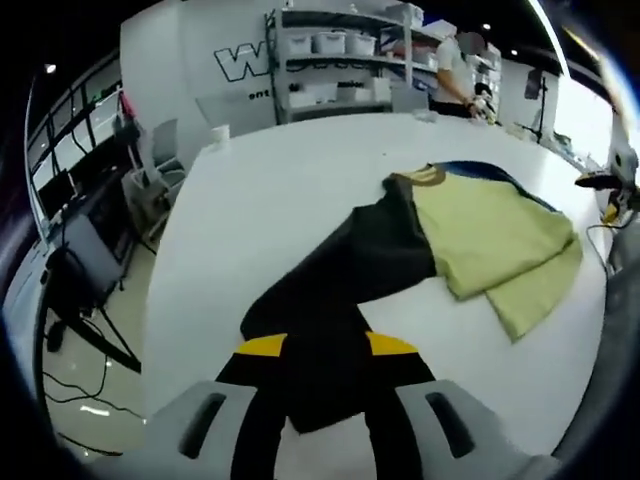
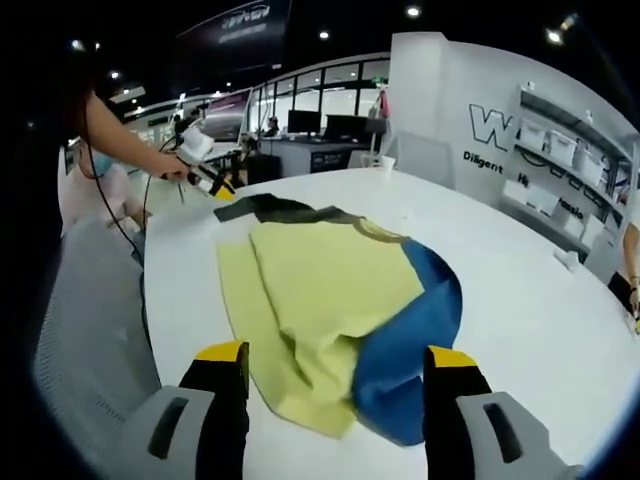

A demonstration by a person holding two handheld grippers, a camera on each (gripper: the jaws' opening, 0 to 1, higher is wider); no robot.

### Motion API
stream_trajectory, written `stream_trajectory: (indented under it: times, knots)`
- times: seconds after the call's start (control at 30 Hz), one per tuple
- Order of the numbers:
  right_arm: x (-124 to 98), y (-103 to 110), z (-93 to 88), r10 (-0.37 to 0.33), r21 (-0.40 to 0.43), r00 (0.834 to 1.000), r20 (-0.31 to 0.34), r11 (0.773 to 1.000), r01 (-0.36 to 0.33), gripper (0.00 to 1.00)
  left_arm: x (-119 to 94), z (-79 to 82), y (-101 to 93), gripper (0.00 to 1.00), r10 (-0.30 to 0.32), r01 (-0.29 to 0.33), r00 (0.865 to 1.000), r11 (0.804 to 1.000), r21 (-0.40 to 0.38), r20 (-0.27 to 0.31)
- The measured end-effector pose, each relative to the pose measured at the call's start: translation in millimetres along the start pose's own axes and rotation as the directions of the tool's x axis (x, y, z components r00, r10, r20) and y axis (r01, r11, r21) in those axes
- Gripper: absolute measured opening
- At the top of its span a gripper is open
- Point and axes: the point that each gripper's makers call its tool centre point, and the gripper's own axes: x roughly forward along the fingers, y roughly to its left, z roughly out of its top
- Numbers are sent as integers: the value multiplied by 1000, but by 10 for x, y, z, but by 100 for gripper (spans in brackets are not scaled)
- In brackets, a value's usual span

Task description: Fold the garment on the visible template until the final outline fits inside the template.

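A garment lies on the white table (image 1: 260, 200): a yellow-green body (image 1: 495, 240), a black sleeve (image 1: 370, 260) and a blue part (image 2: 415, 340). In the left gripper view the black sleeve runs stretched from the body down between my left gripper's (image 1: 327, 345) yellow-tipped jaws, which are shut on its end. The right gripper view shows the yellow-green body (image 2: 330, 280) folded, and the left gripper (image 2: 212, 183) holding the black sleeve (image 2: 260, 208) at the far edge. My right gripper (image 2: 335, 355) is open over the near hem with nothing between its jaws.
Shelves with white bins (image 1: 340, 50) and a person (image 1: 455, 75) stand behind the table. Chairs and cables (image 1: 90, 260) are on the floor to the left. A person's arm (image 2: 125, 140) holds the left gripper. The table edge (image 2: 150, 300) runs close by.
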Motion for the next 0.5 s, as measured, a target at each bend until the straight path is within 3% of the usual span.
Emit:
stream_trajectory:
  times: [0.2,0.5]
  knots:
    - [10,18,0,6,0,1000,1,1000,-6,68,-41,-24,-266,35,-51,52,999,998,41,-4]
    - [8,28,-13,8,5,1000,0,1000,-8,68,-44,-158,-433,32,-84,87,996,993,80,-43]
